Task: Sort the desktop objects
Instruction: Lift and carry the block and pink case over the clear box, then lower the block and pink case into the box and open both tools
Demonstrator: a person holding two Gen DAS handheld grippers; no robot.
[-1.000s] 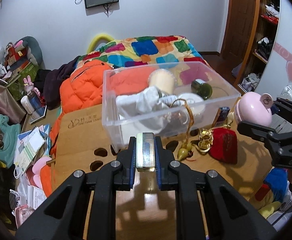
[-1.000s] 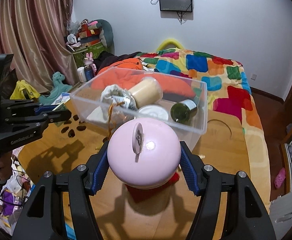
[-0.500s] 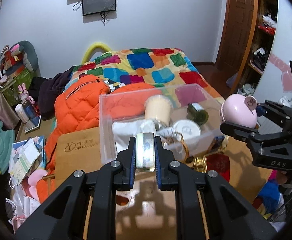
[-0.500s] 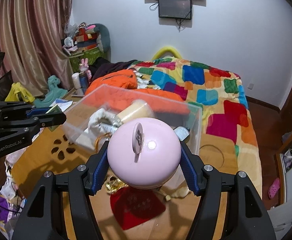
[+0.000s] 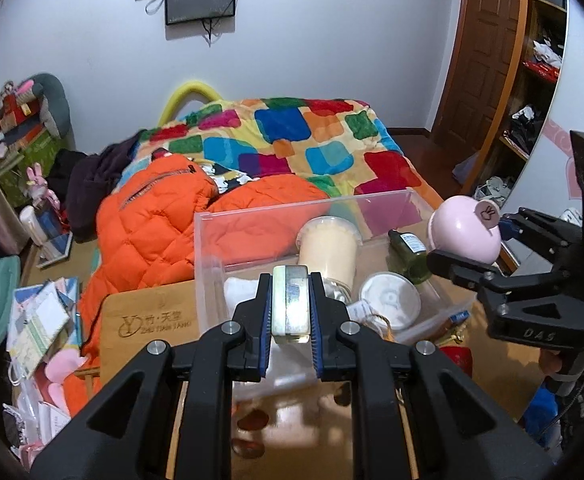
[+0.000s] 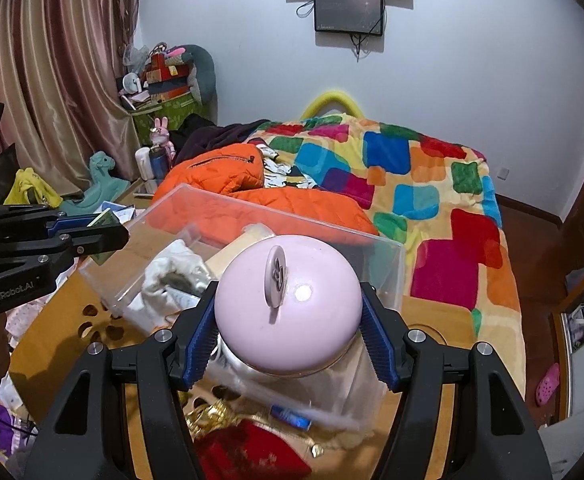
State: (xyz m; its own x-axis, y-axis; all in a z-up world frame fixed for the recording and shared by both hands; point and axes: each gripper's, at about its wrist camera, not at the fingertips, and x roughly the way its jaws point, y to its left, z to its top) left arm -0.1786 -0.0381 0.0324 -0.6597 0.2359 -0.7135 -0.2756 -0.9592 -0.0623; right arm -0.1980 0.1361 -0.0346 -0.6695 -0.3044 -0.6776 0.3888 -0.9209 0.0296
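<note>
My left gripper (image 5: 291, 308) is shut on a small pale green and silver flat case (image 5: 291, 300), held above the near wall of a clear plastic bin (image 5: 208, 264). My right gripper (image 6: 288, 320) is shut on a round pink case (image 6: 288, 308) with a disc tag on top, held over the bin's (image 6: 388, 276) near right side; this case also shows in the left wrist view (image 5: 466, 228). Inside the bin lie a cream jar (image 5: 328, 246), a white round tin (image 5: 390, 300), a dark green bottle (image 5: 408, 258) and white cloth (image 6: 172, 268).
The bin stands on a wooden table (image 5: 148, 320) with cut-out holes. A red pouch (image 6: 252, 452), gold trinkets (image 6: 208, 416) and a small blue item (image 6: 292, 418) lie on the table near me. An orange jacket (image 5: 148, 232) and a colourful bed (image 5: 304, 136) lie behind. Clutter covers the floor at left.
Both grippers have risen and moved forward over the bin, each keeping its hold. The bin now sits lower and closer in both views.
</note>
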